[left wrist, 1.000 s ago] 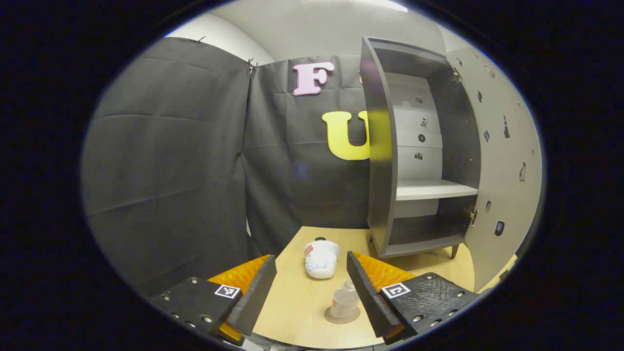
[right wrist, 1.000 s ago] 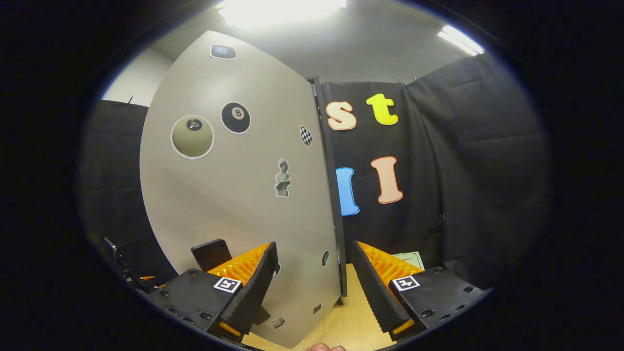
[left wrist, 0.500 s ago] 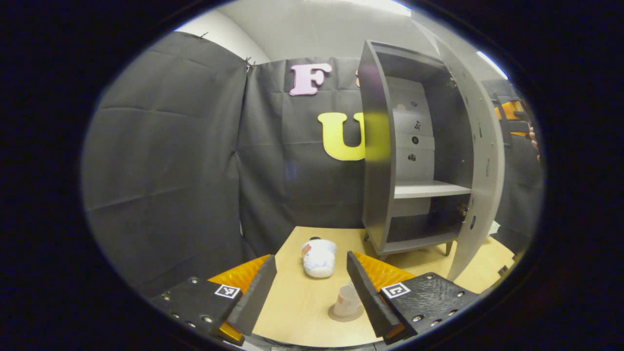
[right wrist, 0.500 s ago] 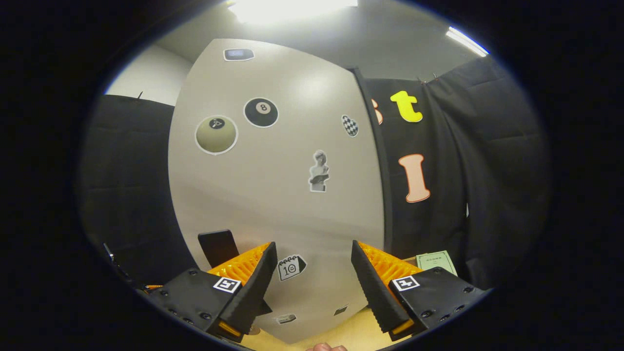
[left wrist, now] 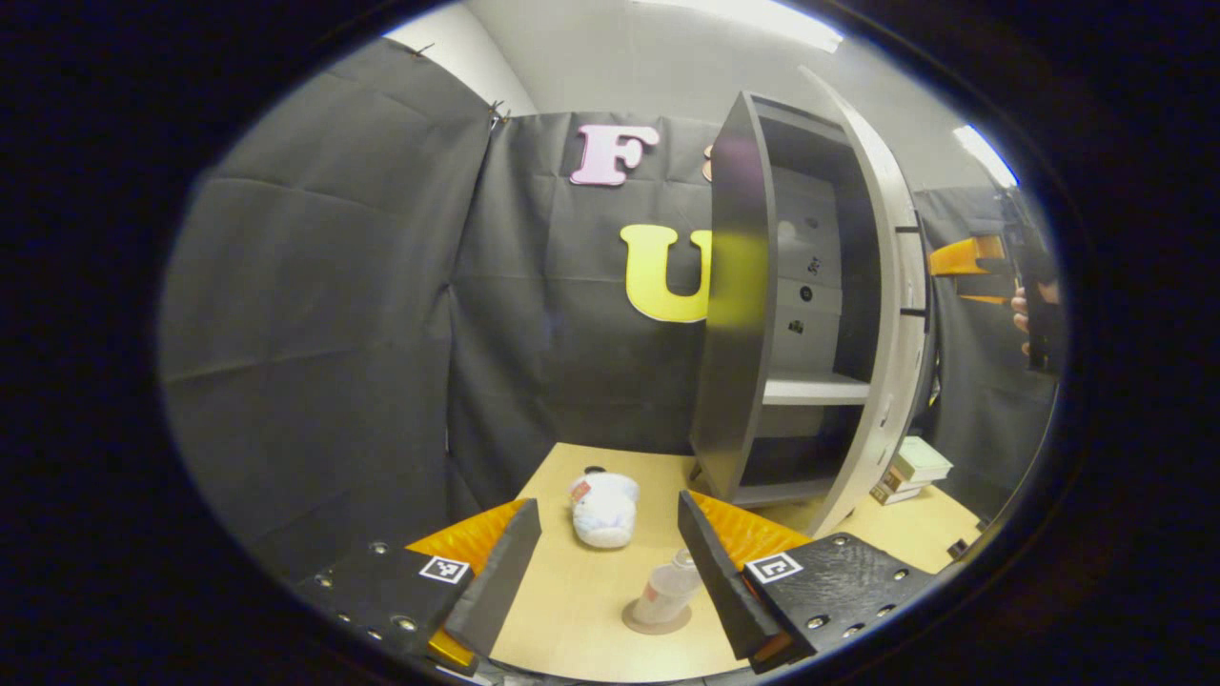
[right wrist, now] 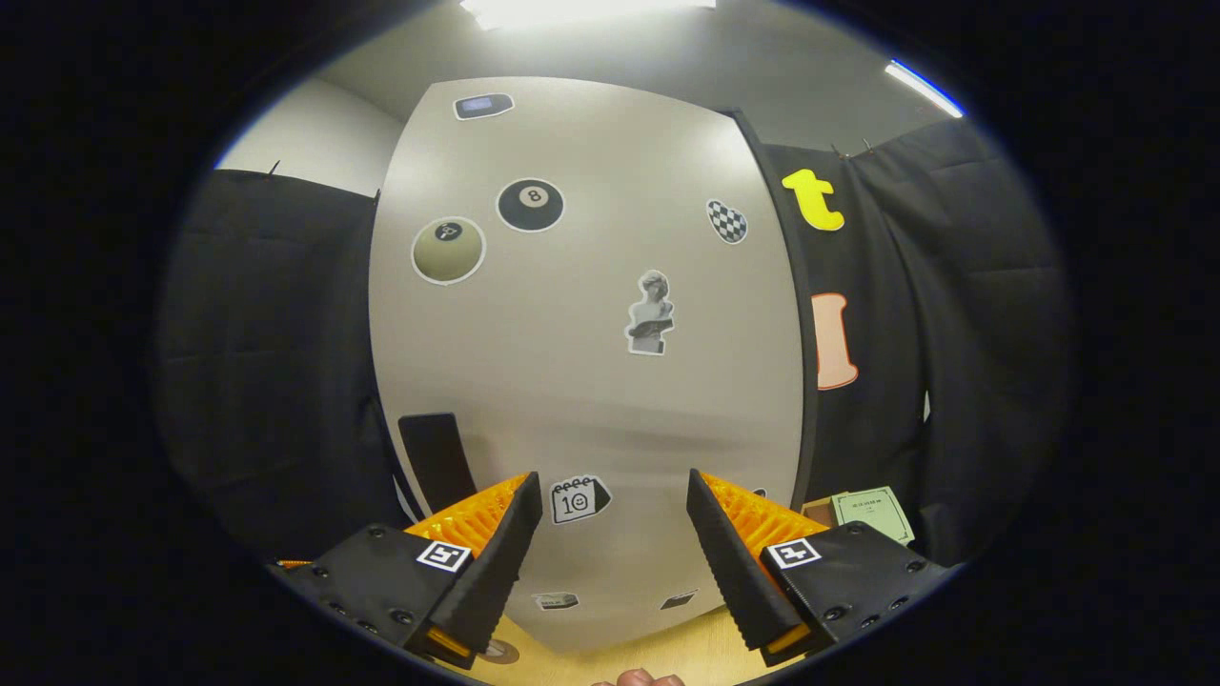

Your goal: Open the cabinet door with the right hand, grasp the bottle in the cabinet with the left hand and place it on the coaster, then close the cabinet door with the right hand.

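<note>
Swinging shut: cabinet door (right wrist: 591, 362) has come nearly closed vs a sec ago, right tool (right wrist: 605, 562) spread, just at its face. Bottle (left wrist: 664, 595) already sits on coaster (left wrist: 656, 619) on the surface; left tool (left wrist: 600, 572) spread, empty. Only final latch-push left, I'd say.

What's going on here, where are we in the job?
The bottle is already out of the cabinet and standing on the coaster, on the table near a white plush toy. The left gripper hangs over it with jaws open, holding nothing. The right gripper, jaws also open, faces the outside of the cabinet door, which is partly closed but not yet shut. Closing the door is what remains.
</note>
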The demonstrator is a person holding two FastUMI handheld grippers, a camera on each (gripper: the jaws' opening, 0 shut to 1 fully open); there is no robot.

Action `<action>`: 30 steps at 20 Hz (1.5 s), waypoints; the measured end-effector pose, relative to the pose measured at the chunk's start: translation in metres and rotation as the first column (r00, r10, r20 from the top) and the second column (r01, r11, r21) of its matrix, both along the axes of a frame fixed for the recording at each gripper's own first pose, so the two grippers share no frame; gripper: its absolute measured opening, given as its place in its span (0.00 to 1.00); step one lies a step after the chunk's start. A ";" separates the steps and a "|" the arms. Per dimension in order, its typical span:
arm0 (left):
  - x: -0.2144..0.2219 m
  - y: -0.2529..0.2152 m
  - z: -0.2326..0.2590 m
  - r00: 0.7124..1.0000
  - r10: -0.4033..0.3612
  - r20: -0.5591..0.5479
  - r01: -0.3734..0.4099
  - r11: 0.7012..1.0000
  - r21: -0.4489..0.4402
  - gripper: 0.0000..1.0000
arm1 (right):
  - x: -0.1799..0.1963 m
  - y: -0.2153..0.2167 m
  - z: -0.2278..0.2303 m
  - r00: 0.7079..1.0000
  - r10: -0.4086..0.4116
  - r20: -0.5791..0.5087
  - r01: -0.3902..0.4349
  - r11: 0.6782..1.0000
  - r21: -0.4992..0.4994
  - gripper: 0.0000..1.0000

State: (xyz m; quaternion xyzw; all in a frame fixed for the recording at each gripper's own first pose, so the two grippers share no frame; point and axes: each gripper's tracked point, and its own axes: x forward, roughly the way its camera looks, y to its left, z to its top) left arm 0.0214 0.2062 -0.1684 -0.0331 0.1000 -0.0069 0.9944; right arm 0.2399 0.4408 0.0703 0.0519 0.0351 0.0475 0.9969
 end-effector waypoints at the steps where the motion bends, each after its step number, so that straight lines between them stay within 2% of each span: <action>1: 0.001 -0.007 0.002 1.000 -0.011 -0.008 0.011 1.000 -0.003 0.89 | -0.003 -0.007 -0.001 1.000 -0.014 -0.006 0.014 1.000 0.004 0.97; 4: 0.012 -0.032 0.021 0.998 -0.058 0.009 0.058 0.998 0.007 0.89 | -0.017 -0.041 -0.002 0.997 -0.073 -0.005 0.073 0.997 0.018 0.97; 7: 0.022 -0.071 0.047 0.992 -0.119 0.046 0.119 0.993 0.005 0.88 | -0.018 -0.096 -0.001 0.992 -0.129 0.017 0.129 0.992 -0.009 0.97; 9: 0.024 -0.089 0.064 0.991 -0.119 0.064 0.118 0.993 0.017 0.89 | -0.016 -0.129 -0.003 0.988 -0.154 0.000 0.154 0.987 -0.044 0.97; 13: 0.029 -0.129 0.103 0.989 -0.092 0.113 0.093 0.996 -0.009 0.91 | -0.017 -0.173 0.005 0.986 -0.165 0.036 0.167 0.983 -0.072 0.96; 14: 0.030 -0.138 0.111 0.989 -0.085 0.120 0.087 0.996 -0.015 0.88 | -0.017 -0.182 0.003 0.987 -0.161 0.030 0.163 0.984 -0.067 0.96; 17: 0.036 -0.154 0.130 0.991 -0.038 0.126 0.044 0.998 -0.046 0.90 | -0.017 -0.204 -0.003 0.990 -0.141 0.015 0.141 0.989 -0.047 0.96; 19: 0.038 -0.164 0.143 0.991 -0.018 0.136 0.028 0.997 -0.072 0.88 | -0.016 -0.216 -0.007 0.993 -0.121 0.008 0.122 0.991 -0.056 0.96; 22: 0.036 -0.170 0.161 0.987 0.010 0.161 -0.002 0.999 -0.047 0.87 | -0.017 -0.236 -0.009 0.993 -0.113 0.021 0.114 0.991 -0.063 0.97; 26: 0.026 -0.204 0.173 0.980 -0.031 0.195 0.045 0.997 -0.065 0.88 | -0.012 -0.246 -0.017 0.997 -0.076 -0.012 0.076 0.997 0.003 0.98; 30: 0.010 -0.209 0.185 0.971 0.046 0.233 -0.035 0.998 -0.051 0.89 | -0.019 -0.250 -0.015 0.999 -0.049 -0.004 0.049 0.998 -0.039 0.98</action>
